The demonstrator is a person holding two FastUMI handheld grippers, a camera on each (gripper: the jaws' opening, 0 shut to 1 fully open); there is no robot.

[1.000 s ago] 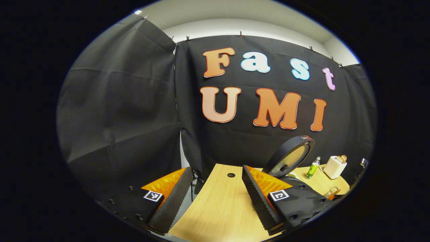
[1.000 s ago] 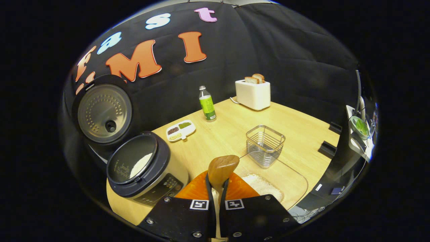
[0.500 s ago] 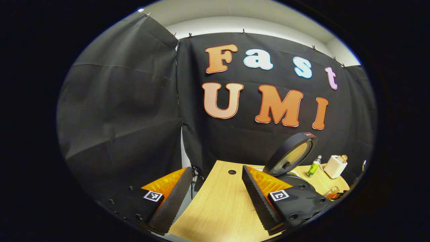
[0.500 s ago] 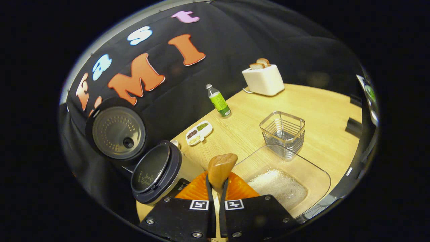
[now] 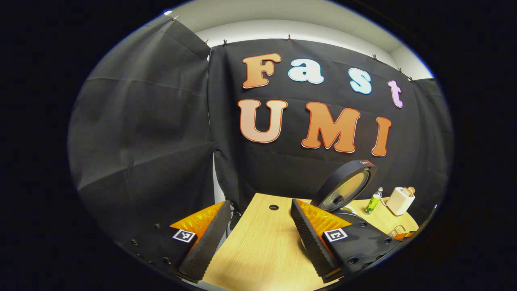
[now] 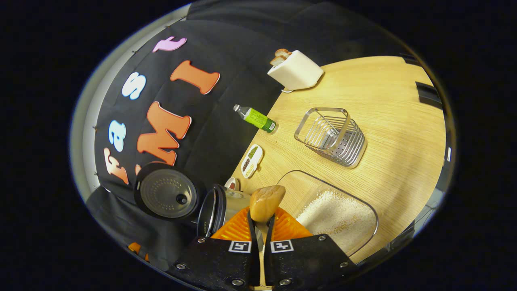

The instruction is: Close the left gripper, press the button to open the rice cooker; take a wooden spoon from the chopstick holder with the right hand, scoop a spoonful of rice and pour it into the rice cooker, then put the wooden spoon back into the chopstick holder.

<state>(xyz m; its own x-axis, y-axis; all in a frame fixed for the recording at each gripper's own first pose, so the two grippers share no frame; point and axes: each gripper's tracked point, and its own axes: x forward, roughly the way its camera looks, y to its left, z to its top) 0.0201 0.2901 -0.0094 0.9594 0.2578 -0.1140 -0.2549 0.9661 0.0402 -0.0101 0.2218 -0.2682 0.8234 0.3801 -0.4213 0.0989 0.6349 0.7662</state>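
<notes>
In the right gripper view my right gripper (image 6: 260,226) is shut on the wooden spoon (image 6: 265,202), whose bowl sticks out past the fingertips and looks empty. The view is rolled hard to the side. The rice cooker (image 6: 216,208) stands open at lower left, its lid (image 6: 167,194) raised. A clear tray of rice (image 6: 335,216) lies just right of the spoon. The wire chopstick holder (image 6: 333,135) stands beyond it. In the left gripper view my left gripper (image 5: 258,238) is open above bare table (image 5: 262,250), with the cooker's raised lid (image 5: 347,186) to its right.
A white toaster (image 6: 297,70) with bread, a green bottle (image 6: 256,118) and a small white dish of grains (image 6: 251,161) stand toward the back wall. The toaster (image 5: 400,200) and bottle (image 5: 373,201) also appear far right in the left gripper view. A cable hole (image 5: 274,207) is in the table.
My right gripper has rolled strongly and shifted from beside the cooker toward the rice tray, spoon still held. The left gripper has barely moved.
</notes>
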